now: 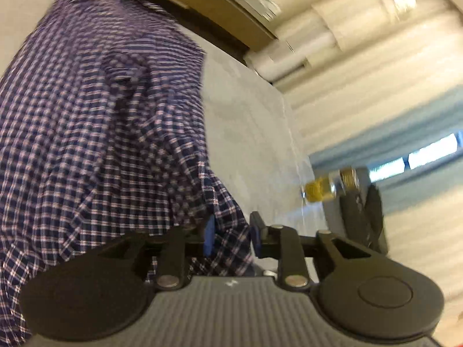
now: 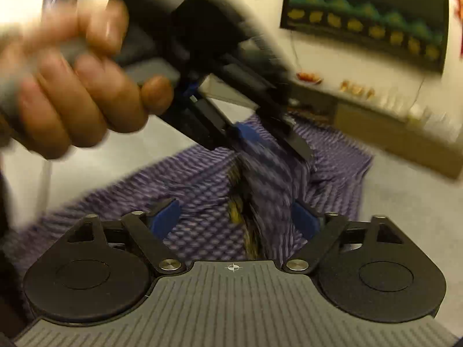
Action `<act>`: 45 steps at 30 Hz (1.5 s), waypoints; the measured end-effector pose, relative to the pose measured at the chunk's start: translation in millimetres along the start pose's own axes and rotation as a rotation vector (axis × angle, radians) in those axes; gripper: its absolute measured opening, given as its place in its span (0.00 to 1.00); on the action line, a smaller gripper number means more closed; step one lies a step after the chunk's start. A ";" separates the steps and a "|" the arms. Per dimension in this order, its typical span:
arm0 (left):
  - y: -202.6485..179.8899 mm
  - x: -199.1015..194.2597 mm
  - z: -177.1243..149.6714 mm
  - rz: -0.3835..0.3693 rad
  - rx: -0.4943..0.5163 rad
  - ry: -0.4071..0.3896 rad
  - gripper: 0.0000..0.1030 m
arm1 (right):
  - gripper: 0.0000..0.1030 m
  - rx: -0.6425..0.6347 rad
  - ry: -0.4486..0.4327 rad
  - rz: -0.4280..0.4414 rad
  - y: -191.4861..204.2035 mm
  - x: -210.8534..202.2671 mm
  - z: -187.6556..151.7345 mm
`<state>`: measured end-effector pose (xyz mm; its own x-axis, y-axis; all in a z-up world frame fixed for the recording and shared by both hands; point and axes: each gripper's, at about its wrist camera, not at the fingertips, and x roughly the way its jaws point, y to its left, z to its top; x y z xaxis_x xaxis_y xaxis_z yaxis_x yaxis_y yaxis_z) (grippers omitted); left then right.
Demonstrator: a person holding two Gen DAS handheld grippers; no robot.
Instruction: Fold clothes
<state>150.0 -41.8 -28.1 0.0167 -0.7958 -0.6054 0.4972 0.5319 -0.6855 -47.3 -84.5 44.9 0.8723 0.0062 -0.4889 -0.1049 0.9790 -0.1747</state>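
left jaws' grip on shirt [image 1: 95, 121] blurred

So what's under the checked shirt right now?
The checked shirt lies on a pale grey surface, bare beside it. Whatever lies directly beneath the cloth is covered and cannot be seen.

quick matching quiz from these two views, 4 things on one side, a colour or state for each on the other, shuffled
Things:
1. shirt
2. left tool
3. right tool
4. table

States:
a. plain pale grey surface
b. blue pads apart, nothing pinched
c. navy and white check
d. a fold of checked cloth between its pads

Pairs: 1-c, 2-d, 3-b, 4-a
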 end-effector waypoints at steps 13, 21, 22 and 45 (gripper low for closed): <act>21.5 10.2 61.0 0.129 0.037 -0.094 0.42 | 0.00 1.120 0.046 0.330 -106.7 -30.9 -84.8; 44.1 52.7 99.6 0.231 -0.018 -0.096 0.42 | 0.63 1.166 0.036 0.296 -117.6 -6.5 -83.2; 44.3 55.0 102.9 0.234 -0.024 -0.102 0.42 | 0.61 1.180 0.048 0.296 -120.8 4.3 -81.6; 33.5 106.9 103.2 0.296 0.066 -0.083 0.43 | 0.00 0.955 -0.117 0.091 -41.2 -129.2 -62.2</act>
<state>258.0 -138.9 -74.0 0.2385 -0.6318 -0.7375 0.5150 0.7261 -0.4555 -185.3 -138.3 62.1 0.9275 0.0602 -0.3690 0.2130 0.7262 0.6537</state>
